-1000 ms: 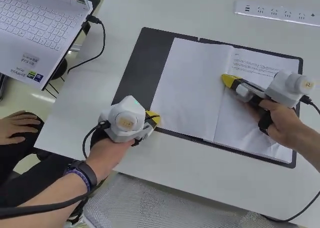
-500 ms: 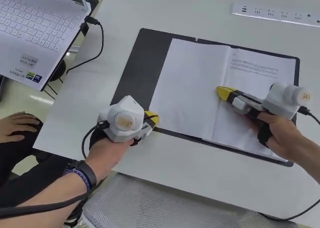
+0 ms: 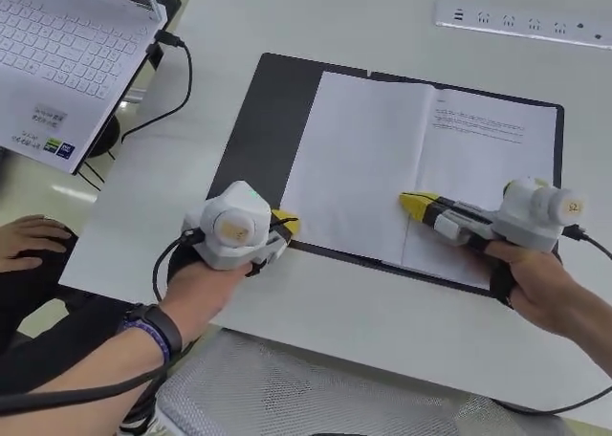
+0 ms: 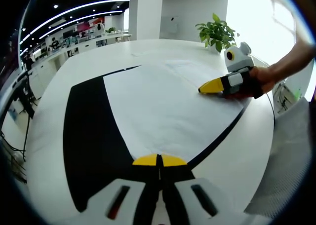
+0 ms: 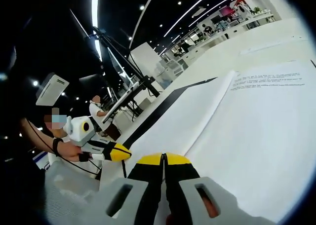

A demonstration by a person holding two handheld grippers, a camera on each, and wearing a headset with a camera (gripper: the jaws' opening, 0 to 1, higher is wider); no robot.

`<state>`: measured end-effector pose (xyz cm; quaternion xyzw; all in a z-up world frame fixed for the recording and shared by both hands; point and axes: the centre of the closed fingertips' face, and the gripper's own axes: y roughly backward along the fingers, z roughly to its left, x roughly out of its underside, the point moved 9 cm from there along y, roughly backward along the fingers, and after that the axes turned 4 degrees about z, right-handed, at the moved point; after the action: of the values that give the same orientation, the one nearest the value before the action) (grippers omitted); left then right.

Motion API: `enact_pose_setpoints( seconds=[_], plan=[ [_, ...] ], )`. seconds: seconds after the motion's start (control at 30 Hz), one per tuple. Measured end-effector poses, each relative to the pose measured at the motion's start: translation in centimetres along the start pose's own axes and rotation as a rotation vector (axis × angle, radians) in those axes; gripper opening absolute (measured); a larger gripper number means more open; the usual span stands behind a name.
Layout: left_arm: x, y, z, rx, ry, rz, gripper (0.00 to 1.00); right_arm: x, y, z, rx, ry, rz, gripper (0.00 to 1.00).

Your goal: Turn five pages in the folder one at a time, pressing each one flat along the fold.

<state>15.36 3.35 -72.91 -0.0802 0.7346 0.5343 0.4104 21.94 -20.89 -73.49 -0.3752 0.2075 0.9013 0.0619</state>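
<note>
A black folder (image 3: pixel 263 120) lies open on the white table. Its left page (image 3: pixel 354 159) is blank, and the right page (image 3: pixel 488 168) carries a few lines of print at the top. My right gripper (image 3: pixel 413 207) is shut, its yellow tips resting on the paper at the fold, near the folder's front edge. In the right gripper view its jaws (image 5: pixel 164 159) lie closed on the page beside the fold. My left gripper (image 3: pixel 284 226) is shut too, at the folder's front left edge; its tips (image 4: pixel 159 160) touch the black cover by the blank page's corner (image 4: pixel 148 153).
A white laptop (image 3: pixel 67 54) sits at the far left with a black cable (image 3: pixel 182 82) trailing toward the folder. A power strip (image 3: pixel 521 23) lies at the back right. A person's hand (image 3: pixel 33 240) rests at the left, below the table edge.
My right gripper has slid along the fold from the middle of the page toward the folder's front edge. The left gripper has stayed at the folder's front left edge.
</note>
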Motion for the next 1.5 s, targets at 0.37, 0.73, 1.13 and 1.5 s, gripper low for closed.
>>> enact_pose_setpoints(
  seconds=[0.37,0.73,1.13,1.5],
  plan=[
    [0.0,0.0,0.1,0.002,-0.001,-0.001,0.0,3.0,0.8,2.3,-0.035,-0.027,0.027,0.0],
    [0.1,0.0,0.2,0.001,0.004,-0.006,0.0,4.4,1.3,3.3,-0.064,-0.034,0.062,0.0],
    [0.1,0.0,0.2,0.0,0.003,-0.006,0.0,4.6,1.4,3.7,-0.076,-0.033,0.088,0.0],
    [0.0,-0.1,0.2,0.005,0.005,0.001,0.0,4.7,1.5,3.0,-0.067,-0.038,0.103,0.0]
  ],
)
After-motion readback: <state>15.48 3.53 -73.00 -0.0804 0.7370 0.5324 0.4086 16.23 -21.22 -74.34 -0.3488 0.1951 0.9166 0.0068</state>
